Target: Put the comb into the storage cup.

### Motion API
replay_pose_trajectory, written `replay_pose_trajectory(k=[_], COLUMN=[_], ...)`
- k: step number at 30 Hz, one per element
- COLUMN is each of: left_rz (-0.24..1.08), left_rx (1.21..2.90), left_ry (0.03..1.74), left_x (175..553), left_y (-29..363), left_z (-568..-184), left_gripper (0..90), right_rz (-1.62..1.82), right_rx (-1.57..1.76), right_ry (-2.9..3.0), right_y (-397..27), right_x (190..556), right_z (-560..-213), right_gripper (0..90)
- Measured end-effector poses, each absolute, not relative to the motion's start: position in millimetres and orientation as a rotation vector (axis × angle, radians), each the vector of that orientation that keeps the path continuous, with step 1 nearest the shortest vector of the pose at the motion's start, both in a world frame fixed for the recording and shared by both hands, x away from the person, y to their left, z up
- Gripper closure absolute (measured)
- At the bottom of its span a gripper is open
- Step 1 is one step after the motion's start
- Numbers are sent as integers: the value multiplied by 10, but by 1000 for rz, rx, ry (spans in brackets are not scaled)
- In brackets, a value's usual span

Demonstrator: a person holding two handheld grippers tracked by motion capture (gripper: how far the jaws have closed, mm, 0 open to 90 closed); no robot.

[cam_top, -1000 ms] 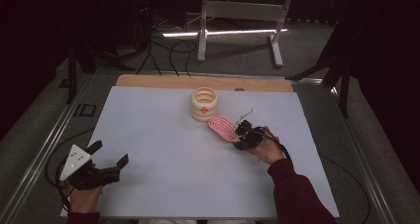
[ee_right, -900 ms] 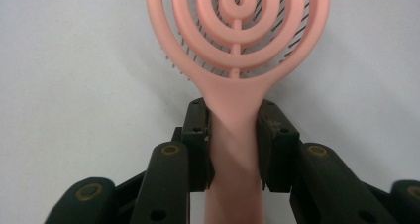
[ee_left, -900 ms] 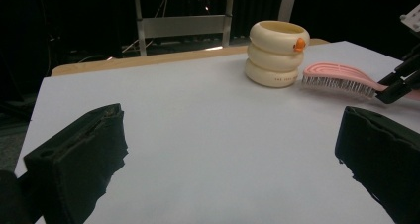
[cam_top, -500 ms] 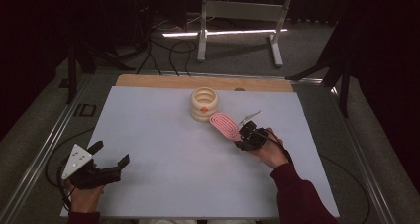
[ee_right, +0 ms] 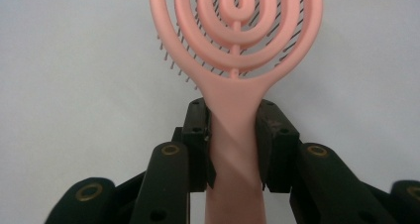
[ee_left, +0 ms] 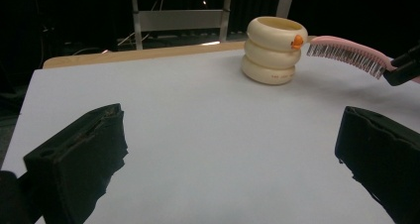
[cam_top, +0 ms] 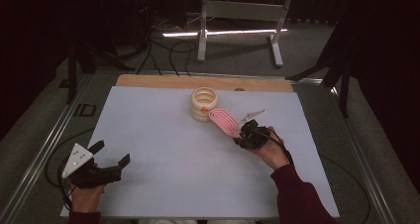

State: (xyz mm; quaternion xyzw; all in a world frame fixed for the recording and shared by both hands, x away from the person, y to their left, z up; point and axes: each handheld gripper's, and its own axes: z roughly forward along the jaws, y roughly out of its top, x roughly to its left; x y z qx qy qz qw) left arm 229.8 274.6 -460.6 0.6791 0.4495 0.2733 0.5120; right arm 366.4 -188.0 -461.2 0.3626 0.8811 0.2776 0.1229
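Left gripper (cam_top: pixel 111 154) sits at near left of the white table (cam_top: pixel 158 149), held in the person's left hand (cam_top: pixel 86 196), grey three-cornered plate (cam_top: pixel 77 157) on top, cable (cam_top: pixel 52 159) looping off the left edge. Jaws apart, nothing between them; in the left gripper view both black jaws stand wide at the sides with bare tabletop in the gap.

Centre, toward the far side: cream ringed cup (cam_top: pixel 204 104), three stacked rings, upright, open top, small orange spot (cam_top: pixel 203 106) on its near face. In the left gripper view the cup (ee_left: pixel 272 49) stands at far right and the orange spot (ee_left: pixel 297 40) sits on its right side.

Just right of the cup: pink hairbrush (cam_top: pixel 225 122), oval head with looped slots, head end near the cup, touching or not cannot tell from high view. In the left gripper view the hairbrush (ee_left: pixel 346 53) is off the table, bristles down, tip just beside the orange spot.

Right: right gripper (cam_top: pixel 243 135) clamped on the brush handle, right hand (cam_top: pixel 270 149) behind it, dark red sleeve (cam_top: pixel 297 199) running to near right. In the right gripper view both jaws press the hairbrush (ee_right: pixel 235 60) handle from either side, right gripper (ee_right: pixel 233 135) pointing down at the table, head fanning out ahead, bristles facing the surface.

Far edge: wooden strip (cam_top: pixel 163 81) along the table; behind it a metal stand (cam_top: pixel 237 16) on the dark floor.
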Motion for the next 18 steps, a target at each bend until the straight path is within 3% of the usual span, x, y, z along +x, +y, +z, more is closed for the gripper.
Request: replay_pose_trajectory(k=[18], left_rz=[610], left_rx=[1685], left_ry=[1065], left_x=[2347], left_y=[2584], left_z=[-4661], left_gripper=[2], right_rz=[896], right_rx=[1023], right_ry=[2467], right_y=[-1859], right_x=[3585], right_z=[-4491], right_gripper=[698])
